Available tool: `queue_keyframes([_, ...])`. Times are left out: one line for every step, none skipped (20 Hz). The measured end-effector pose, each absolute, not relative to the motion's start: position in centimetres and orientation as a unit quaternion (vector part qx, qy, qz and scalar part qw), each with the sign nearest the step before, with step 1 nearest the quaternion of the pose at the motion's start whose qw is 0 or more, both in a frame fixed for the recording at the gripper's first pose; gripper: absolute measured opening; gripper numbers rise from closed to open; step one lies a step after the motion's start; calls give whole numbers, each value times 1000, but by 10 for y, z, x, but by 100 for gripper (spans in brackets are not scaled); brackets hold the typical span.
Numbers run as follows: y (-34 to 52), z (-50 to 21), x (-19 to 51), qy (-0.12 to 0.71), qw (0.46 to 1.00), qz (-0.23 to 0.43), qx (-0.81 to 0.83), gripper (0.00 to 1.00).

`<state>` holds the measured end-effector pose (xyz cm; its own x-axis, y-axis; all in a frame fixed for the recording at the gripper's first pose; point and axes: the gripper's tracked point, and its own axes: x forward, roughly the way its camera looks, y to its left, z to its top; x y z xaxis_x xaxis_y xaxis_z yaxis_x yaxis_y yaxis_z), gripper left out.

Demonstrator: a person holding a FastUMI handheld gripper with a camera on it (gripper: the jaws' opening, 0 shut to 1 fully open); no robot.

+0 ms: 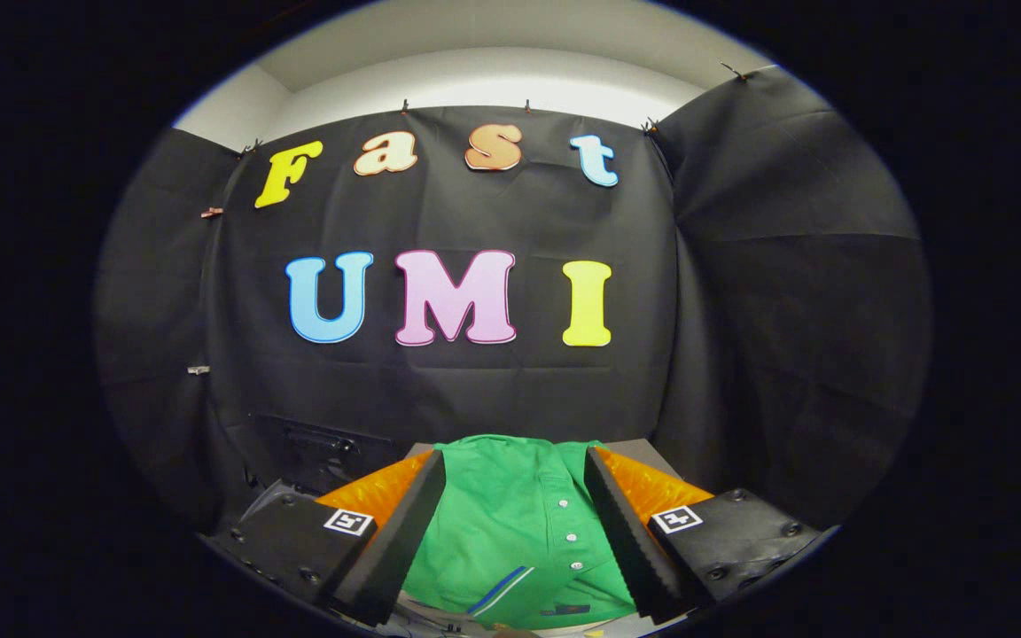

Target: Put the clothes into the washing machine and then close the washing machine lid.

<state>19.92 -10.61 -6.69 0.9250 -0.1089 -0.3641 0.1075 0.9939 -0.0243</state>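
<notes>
Shirt (515, 523) lay flat between and below the fingers of the gripper (515, 532), jaws spread wide, not touching the cloth. Risk, as judged: a pinch on the top layer alone (by the button placket) could let the rest trail and snag or slip on lifting. Shirt rested on a grey table (643, 454); dark box (320, 456) beyond the left finger, black cloth wall (493, 390) behind.

fingers (440, 492) spread apart; green shirt (510, 523) lies between them
</notes>
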Motion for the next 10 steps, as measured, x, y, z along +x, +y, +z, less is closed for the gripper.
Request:
queue_keyframes([-109,-73,205,197,979,-56,1,98])
queue_keyframes([-113,-81,210,211,976,-58,1,98])
queue_keyframes([-118,-91,215,226,972,-61,0,98])
queue_keyframes([-122,-99,220,240,969,-63,-2,98])
queue_keyframes([-126,-107,225,254,965,-65,-3,98])
queue_keyframes([-131,-117,229,268,961,-68,-3,98])
queue_keyframes([-135,-127,232,283,956,-72,-3,98])
queue_keyframes([-138,-138,235,301,951,-75,-2,98])
queue_keyframes([-140,-149,236,317,945,-74,0,99])
queue_keyframes([-142,-158,238,330,941,-75,3,99])
